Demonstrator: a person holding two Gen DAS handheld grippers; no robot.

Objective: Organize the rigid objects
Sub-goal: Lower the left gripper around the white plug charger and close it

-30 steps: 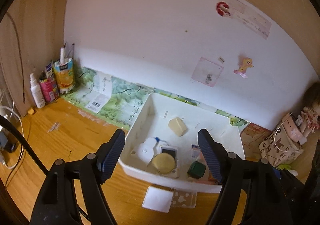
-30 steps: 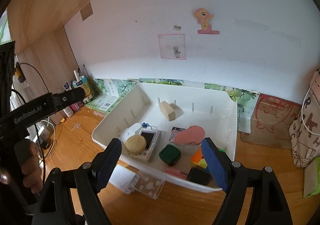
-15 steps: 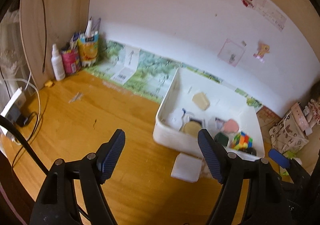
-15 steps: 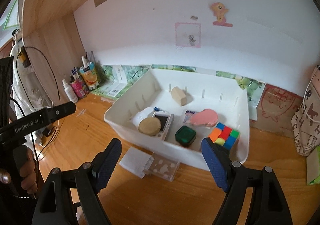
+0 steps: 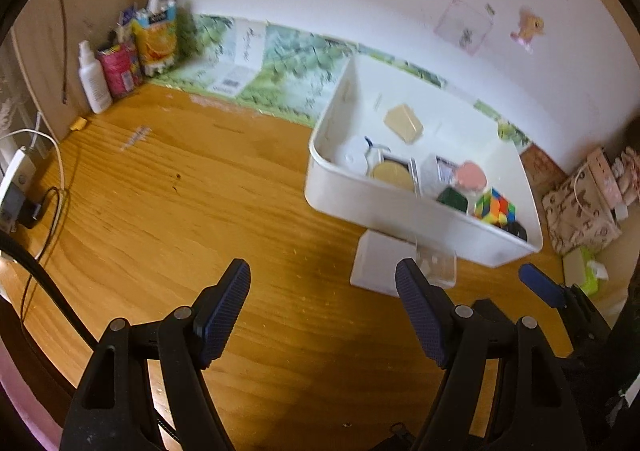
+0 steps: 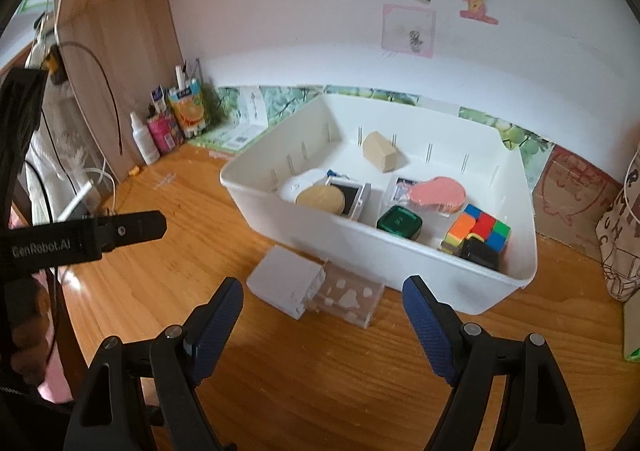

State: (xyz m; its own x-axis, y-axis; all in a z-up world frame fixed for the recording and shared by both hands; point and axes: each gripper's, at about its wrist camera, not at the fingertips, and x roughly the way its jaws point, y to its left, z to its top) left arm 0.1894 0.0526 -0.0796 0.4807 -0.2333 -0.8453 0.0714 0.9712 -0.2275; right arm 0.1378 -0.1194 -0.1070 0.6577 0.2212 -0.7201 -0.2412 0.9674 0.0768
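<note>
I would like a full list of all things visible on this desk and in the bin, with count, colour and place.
plastic storage bin: 1, white, on the wooden desk
wooden house-shaped block: 1, beige, bin's far part
round wooden disc: 1, tan, bin's near left
square lidded box: 1, dark green, bin's near middle
puzzle cube: 1, multicoloured, bin's near right
flat box: 1, white, on desk before bin
clear plastic case: 1, transparent, beside flat box
spray bottle: 1, white, desk's far left corner
left tongs: 1, black with blue pads, open, empty
right tongs: 1, same colours, open, empty
</note>
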